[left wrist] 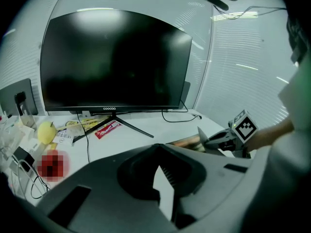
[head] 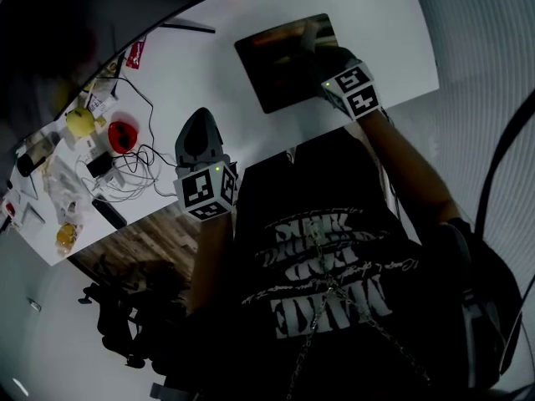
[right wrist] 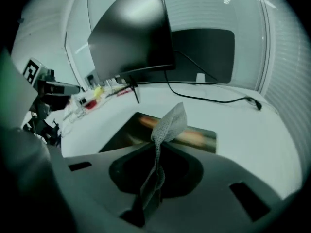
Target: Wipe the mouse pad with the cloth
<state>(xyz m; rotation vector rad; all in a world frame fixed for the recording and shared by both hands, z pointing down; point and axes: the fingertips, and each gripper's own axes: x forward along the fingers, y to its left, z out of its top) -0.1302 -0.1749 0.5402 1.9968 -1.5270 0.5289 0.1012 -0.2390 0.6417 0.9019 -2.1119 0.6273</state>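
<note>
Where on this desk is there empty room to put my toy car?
The bare white desk between the mouse pad and the tangled cables is free, and so is the strip right of the pad, out to the desk's end. The left end is crowded: yellow fruit, cables and small clutter.

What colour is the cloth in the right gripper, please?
Grey cloth, clearest in the right gripper view.

The cloth (right wrist: 170,123) is coarse, open-weave grey fabric, rough-looking. The pad (head: 276,61) has a smooth printed face with a faint sheen. The desk (head: 209,73) is smooth, matt white. The monitor (left wrist: 112,57) screen is glossy black. The left gripper (left wrist: 163,171) has a matt grey plastic shell. The floor (head: 155,241) looks like wood planks
</note>
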